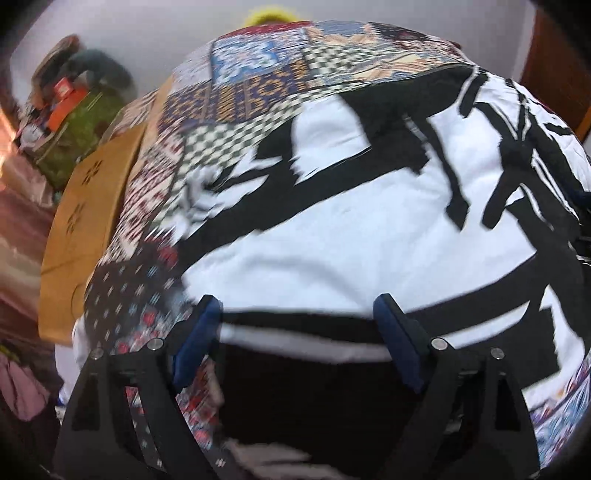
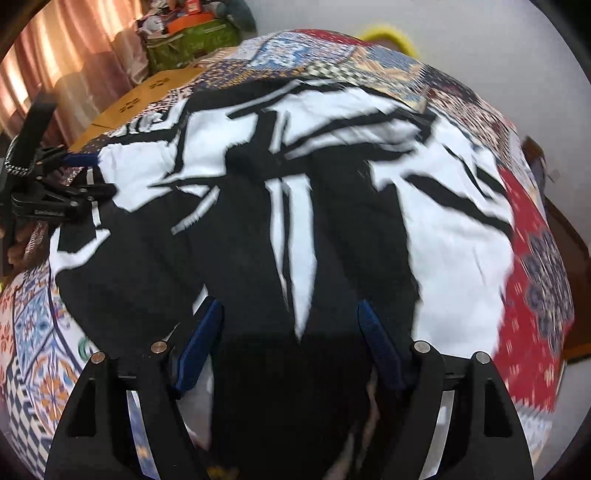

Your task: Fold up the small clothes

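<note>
Nearest in the left wrist view, the left tool [image 1: 295,314] points steeply down with its two blue-padded fingers [image 1: 197,343] standing wide apart, and nothing is pinched between them. Under and just beyond them lies the near hem of a black-and-white garment [image 1: 332,236], a small piece of clothing with bold black strokes on white. It lies spread flat on a patchwork bedspread [image 1: 258,88].

In the right wrist view, the right tool [image 2: 290,319] is likewise tipped down over the garment [image 2: 454,229], its jaws wide and empty; the blue pads [image 2: 378,347] straddle a black part of the cloth near its close edge, with no fold gripped between them. The picture is blurred, so I cannot tell whether the fingertips touch the fabric.

At the left edge of that same view the left tool [image 2: 79,173] shows again, at the garment's left side, with a bit of a hand behind it.

Farther out, the bedspread [image 2: 532,258] runs on past the garment on all sides, red at the right, blue and checked beyond. A tan cardboard piece [image 1: 88,206] lies at its left border. Farthest off are a green bag [image 2: 192,40] heaped with things, pinkish curtains [image 2: 74,48], a yellow object [image 2: 388,33] and a pale wall.
</note>
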### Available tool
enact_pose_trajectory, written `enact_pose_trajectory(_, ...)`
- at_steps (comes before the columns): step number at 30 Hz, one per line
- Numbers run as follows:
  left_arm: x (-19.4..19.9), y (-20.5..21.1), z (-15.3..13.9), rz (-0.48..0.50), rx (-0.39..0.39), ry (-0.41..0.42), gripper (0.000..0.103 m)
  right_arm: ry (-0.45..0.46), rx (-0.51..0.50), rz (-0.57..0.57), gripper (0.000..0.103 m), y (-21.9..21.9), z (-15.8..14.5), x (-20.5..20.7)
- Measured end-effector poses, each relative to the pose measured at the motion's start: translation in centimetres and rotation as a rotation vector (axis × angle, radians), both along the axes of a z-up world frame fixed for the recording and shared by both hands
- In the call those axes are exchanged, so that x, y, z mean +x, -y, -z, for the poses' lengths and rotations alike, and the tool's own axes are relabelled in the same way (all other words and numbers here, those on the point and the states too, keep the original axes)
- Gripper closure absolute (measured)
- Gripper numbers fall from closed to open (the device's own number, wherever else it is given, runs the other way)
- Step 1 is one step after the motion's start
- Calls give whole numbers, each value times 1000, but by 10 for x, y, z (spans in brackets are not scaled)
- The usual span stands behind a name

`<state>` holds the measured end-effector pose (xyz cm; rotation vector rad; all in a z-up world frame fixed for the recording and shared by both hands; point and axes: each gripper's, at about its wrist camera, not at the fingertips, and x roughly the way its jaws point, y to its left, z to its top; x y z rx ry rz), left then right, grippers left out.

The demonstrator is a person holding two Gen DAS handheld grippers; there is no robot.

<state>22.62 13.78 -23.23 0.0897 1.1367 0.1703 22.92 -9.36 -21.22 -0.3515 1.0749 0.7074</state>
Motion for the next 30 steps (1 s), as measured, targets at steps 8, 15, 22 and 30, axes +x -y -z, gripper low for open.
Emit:
enact_pose_trajectory(8,-43,-30,0,-111,0,1,17,-7,-8,68,29,31,-1,-13)
enact_pose_trajectory(15,-65,-49,-3,-198,-65,28,17,-5,7,127,29,43,-3,-23)
enact_pose_trajectory(22,-82,-54,-28,-265,-104,70,18,11,41,166,29,40,-23,-28)
enact_pose_trajectory(30,-102,-49,-41,-313,-369,78,18,101,145,87,28,-6,-58,-30)
